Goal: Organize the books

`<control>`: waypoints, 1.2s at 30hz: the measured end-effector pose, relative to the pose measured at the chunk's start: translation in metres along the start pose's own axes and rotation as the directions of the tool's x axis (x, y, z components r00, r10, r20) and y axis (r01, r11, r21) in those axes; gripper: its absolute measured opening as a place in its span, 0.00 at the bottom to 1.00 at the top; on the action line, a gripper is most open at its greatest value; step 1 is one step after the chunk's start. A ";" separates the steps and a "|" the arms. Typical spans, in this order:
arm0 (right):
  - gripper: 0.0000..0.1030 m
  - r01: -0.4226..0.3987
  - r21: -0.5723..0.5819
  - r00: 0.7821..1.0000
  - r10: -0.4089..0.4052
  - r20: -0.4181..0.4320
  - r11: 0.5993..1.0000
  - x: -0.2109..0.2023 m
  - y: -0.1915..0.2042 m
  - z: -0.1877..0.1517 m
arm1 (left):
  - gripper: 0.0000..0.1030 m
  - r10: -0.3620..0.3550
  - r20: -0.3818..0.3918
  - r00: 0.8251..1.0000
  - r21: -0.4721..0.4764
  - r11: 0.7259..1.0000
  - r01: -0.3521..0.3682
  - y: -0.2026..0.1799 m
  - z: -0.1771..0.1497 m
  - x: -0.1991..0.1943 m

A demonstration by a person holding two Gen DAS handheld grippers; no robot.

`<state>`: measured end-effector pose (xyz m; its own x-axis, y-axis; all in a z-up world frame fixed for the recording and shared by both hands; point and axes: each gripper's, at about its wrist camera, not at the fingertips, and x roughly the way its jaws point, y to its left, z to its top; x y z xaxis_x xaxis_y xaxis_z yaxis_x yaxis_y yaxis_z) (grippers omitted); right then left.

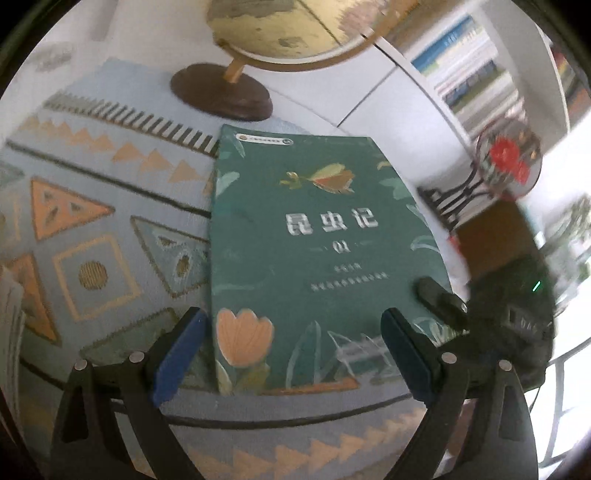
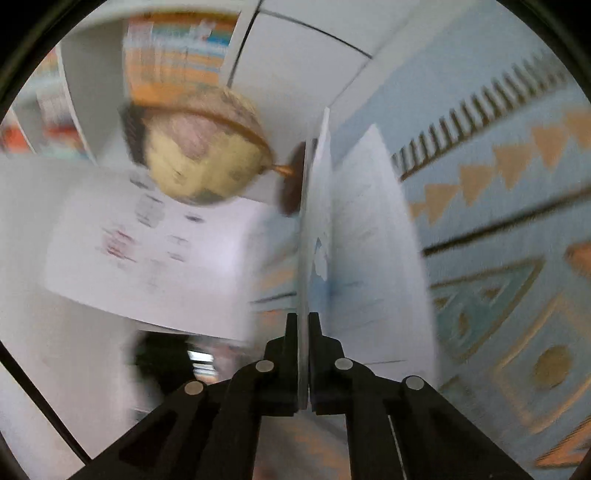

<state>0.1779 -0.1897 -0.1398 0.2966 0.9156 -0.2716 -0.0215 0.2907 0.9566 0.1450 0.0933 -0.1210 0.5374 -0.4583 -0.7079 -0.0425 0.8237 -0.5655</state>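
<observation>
Right hand-held gripper [image 2: 303, 354] pinches a thin, floppy cover [image 2: 314, 221]; left hand-held gripper [image 1: 291, 354] gapes empty over the light green book [image 1: 317, 236], best gripped at its spine.

globe [image 1: 295, 33] blocks beyond book [image 1: 317, 243], seemingly

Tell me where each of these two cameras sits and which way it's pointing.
Left wrist: on the left tongs, angled down at the green book on the patterned cloth; its blue-padded fingers stand open.
Right wrist: on the right tongs, rolled sideways, looking along a thin cover clamped in shut black fingers.
Shared: the globe, the cloth and the bookshelves.
</observation>
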 end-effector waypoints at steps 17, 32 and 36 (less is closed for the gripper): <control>0.05 0.001 0.016 0.998 -0.002 0.060 1.000 -0.060 0.014 -0.032 | 0.39 -0.131 0.007 0.991 -0.073 0.989 0.131 -0.014 -0.029 -0.015; 0.06 0.443 -0.354 0.894 -0.434 0.108 0.824 -0.041 0.075 -0.098 | 0.38 0.141 0.093 0.986 0.281 0.946 -0.162 -0.078 -0.054 -0.061; 0.06 0.454 -0.426 0.889 -0.432 0.154 0.782 -0.044 0.099 -0.120 | 0.38 0.104 0.098 0.990 0.285 0.950 -0.128 -0.079 -0.056 -0.091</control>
<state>0.0480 -0.1674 -0.0459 0.4204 0.6452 -0.6379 -0.2890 0.7617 0.5800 0.0525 0.0515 -0.0358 0.6101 -0.3349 -0.7181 0.1309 0.9364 -0.3255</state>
